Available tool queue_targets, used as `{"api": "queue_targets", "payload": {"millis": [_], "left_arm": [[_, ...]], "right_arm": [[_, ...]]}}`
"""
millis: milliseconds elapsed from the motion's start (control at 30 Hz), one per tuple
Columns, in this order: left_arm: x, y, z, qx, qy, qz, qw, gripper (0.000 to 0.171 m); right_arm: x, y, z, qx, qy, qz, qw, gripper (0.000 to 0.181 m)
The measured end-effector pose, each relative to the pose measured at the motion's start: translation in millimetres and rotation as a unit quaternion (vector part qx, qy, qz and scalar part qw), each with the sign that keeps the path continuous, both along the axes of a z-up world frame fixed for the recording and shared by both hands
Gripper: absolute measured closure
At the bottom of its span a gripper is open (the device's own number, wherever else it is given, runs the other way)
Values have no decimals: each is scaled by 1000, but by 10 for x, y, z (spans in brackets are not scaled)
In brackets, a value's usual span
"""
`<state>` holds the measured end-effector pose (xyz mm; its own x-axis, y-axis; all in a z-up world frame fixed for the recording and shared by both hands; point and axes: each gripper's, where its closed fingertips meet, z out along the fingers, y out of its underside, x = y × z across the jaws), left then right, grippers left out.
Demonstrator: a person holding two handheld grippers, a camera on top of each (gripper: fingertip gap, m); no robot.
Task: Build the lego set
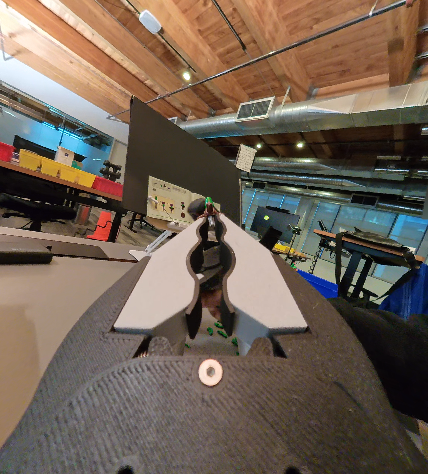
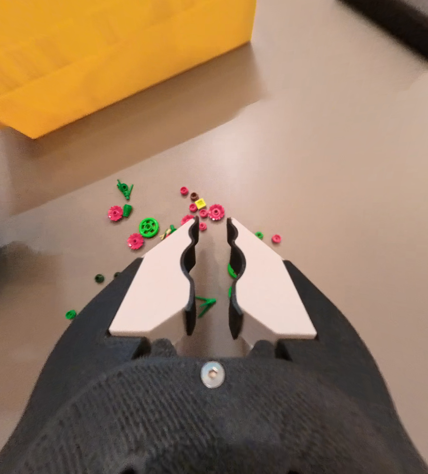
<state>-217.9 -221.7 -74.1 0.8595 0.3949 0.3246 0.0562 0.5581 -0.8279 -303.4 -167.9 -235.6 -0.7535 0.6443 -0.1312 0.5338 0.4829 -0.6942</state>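
The left tool (image 1: 210, 218) pinches a small brown-and-green stem piece (image 1: 209, 205) aloft, while the right tool (image 2: 212, 221), jaws apart, hovers over loose pieces (image 2: 202, 213) at its 12 o'clock on the surface (image 2: 336, 179), where crowding risks a double grab.

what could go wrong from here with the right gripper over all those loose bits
1. The right gripper is open, low over tightly packed pieces: the small pink round studs, the yellow square piece and a pink flower piece. It may grab or scatter the wrong one.
2. The left gripper pinches the tiny brown and green stem assembly only at its tips; it could slip out.
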Motion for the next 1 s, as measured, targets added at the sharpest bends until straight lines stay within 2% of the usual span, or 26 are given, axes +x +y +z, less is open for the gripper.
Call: {"api": "queue_targets", "payload": {"millis": [100,233,700,1000], "left_arm": [[1,-40,30,9,1,-7,1000,170],[-16,-96,43,19,-4,-4,1000,170],[28,-32,68,18,-9,-27,999,170],[37,-26,77,28,-13,-33,999,170]], "right_arm": [[-56,-50,-53,24,9,57,998,162],[-74,-18,-110,55,2,84,995,163],[-35,-102,-200,42,-34,101,993,161],[-39,-106,-204,40,-20,92,995,169]]}}
